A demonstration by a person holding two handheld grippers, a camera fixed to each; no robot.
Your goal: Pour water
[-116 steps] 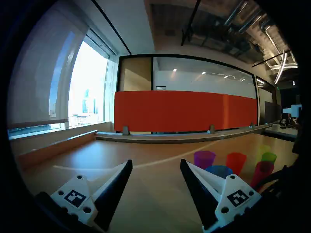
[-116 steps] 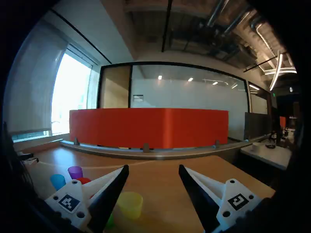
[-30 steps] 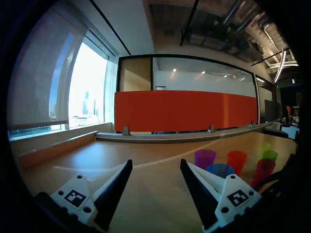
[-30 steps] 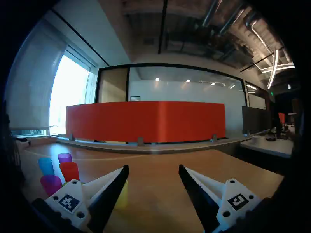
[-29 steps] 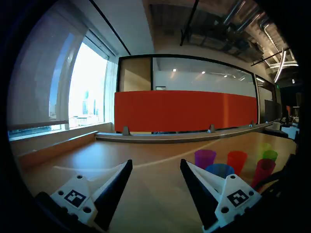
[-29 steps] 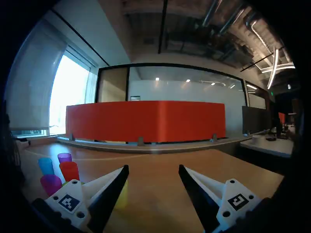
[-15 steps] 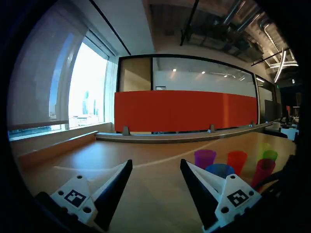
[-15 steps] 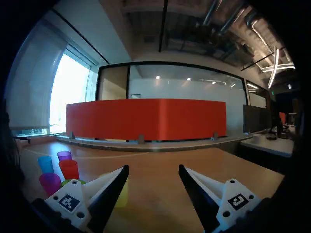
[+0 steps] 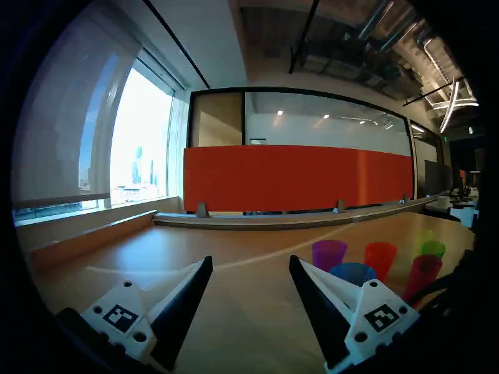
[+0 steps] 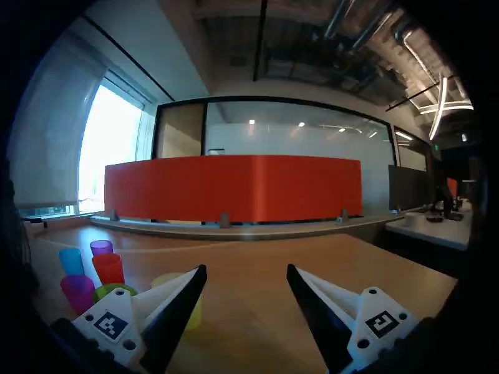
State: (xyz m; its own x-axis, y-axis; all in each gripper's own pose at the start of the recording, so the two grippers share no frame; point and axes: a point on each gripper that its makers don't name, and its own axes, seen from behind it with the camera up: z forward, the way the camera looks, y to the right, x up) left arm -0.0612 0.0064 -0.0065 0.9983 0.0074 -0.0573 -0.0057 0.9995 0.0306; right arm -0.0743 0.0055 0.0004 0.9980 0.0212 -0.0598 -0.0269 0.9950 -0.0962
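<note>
Several coloured plastic cups stand on a wooden table [image 9: 249, 249]. In the left gripper view a purple cup [image 9: 328, 254], a blue cup [image 9: 351, 273], a red cup [image 9: 379, 260], a green cup [image 9: 431, 250] and a magenta cup [image 9: 421, 274] cluster right of my left gripper [image 9: 249, 268], which is open and holds nothing. In the right gripper view the cups sit low on the left: blue cup [image 10: 71, 260], purple cup [image 10: 101, 247], red cup [image 10: 108, 268], magenta cup [image 10: 78, 292], green cup [image 10: 112, 290] and a yellow cup [image 10: 187, 305] partly behind the left finger. My right gripper [image 10: 246, 274] is open and holds nothing.
An orange partition [image 9: 293, 177] stands along the table's far edge, with a glass wall behind it. A bright window [image 9: 137, 143] runs along the left. Another desk [image 10: 430, 234] with small objects lies to the right.
The right gripper has lifted and shifted slightly, so the cups and the yellow cup show more fully at lower left. The left gripper has stayed still.
</note>
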